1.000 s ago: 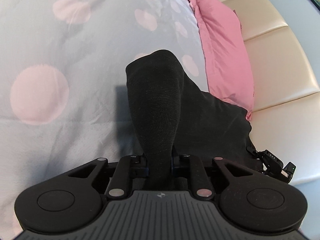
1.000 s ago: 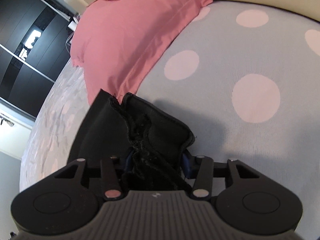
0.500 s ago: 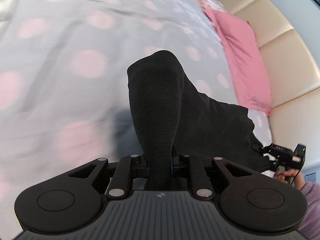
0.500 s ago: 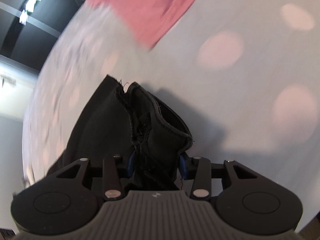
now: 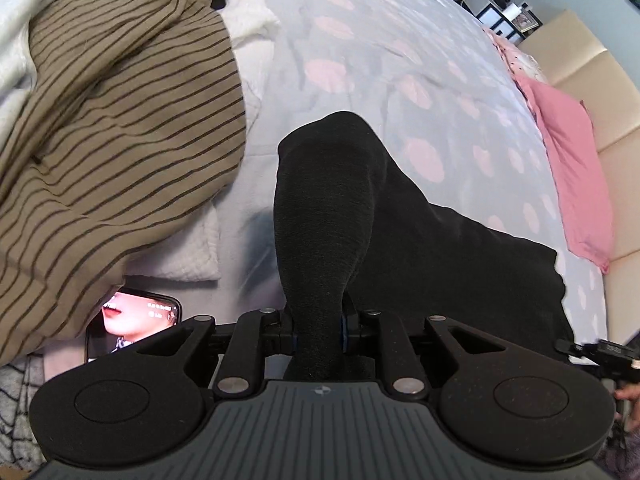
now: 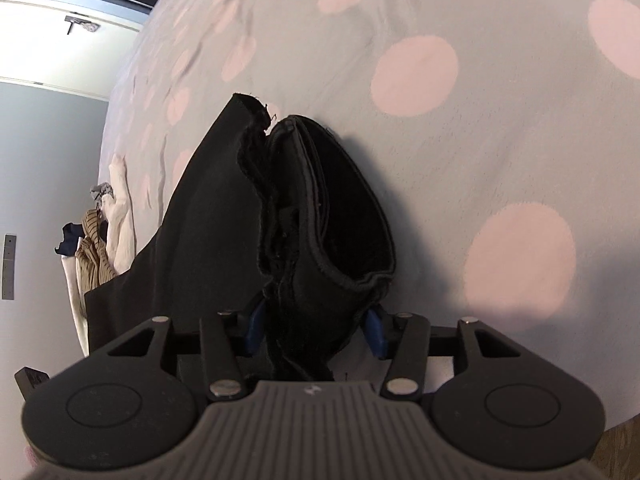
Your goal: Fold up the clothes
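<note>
A black garment (image 5: 420, 240) is held up off the bed between the two grippers. In the left wrist view, a fold of its knit fabric is clamped tightly between the jaws of the left gripper (image 5: 318, 326), which are pressed nearly together on it; the fold rises ahead of the jaws, and the rest of the cloth spreads away to the right of them toward the right gripper (image 5: 600, 354), seen at the frame's right edge.

In the right wrist view, a bunched, raw-edged part of the same garment (image 6: 320, 216) is seen between the jaws of the right gripper (image 6: 316, 330). These jaws are opening: the blue pads (image 6: 374, 330) stand apart, with the cloth still bunched between them and a small gap visible beside the right-hand pad.

Beneath and beyond both sets of jaws lies a pale blue duvet with pink dots (image 5: 400, 60). To the left of the left jaws a brown striped garment (image 5: 112, 132) is heaped over white bedding (image 5: 192, 256), and a lit phone (image 5: 136, 326) lies just beside the jaws on that side. Far to the right of the left jaws a pink pillow (image 5: 576, 168) rests against a cream padded headboard (image 5: 588, 64).
</note>
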The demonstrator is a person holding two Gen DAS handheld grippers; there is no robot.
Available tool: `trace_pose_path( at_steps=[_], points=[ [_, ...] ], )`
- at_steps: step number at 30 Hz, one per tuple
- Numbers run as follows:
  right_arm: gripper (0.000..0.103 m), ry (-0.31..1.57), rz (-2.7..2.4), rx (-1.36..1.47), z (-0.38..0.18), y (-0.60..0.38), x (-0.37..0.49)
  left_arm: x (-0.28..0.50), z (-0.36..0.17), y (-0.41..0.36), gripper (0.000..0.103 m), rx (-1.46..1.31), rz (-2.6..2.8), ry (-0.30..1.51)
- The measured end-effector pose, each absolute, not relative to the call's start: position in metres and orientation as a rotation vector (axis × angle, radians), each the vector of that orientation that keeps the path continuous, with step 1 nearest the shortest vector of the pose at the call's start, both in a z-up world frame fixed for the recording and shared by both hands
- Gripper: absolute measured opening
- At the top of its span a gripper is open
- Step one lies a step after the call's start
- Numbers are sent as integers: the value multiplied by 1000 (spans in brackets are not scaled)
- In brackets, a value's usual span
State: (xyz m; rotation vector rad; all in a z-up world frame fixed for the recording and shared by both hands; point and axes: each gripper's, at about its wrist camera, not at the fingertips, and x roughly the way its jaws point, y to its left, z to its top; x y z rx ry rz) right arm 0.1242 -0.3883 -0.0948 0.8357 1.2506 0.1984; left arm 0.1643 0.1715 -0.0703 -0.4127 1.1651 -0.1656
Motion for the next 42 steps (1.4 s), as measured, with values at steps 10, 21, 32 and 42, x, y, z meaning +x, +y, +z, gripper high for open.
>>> trace_pose_path(
  at_steps=[10,21,32,42],
  points=[
    [54,1161,288,689,-61,-365,93,138,-65,174,35,-236,-99,1050],
    [57,1136,204,583,-66,-343,128,109,-36,178,40,-133,-80,861],
    [10,1012,212,528,-53,-333,130,108,-44,148,43,4,-174,909],
    [8,816,236,452,4,-336,114,107,-55,155,43,18,-149,954]
  ],
)
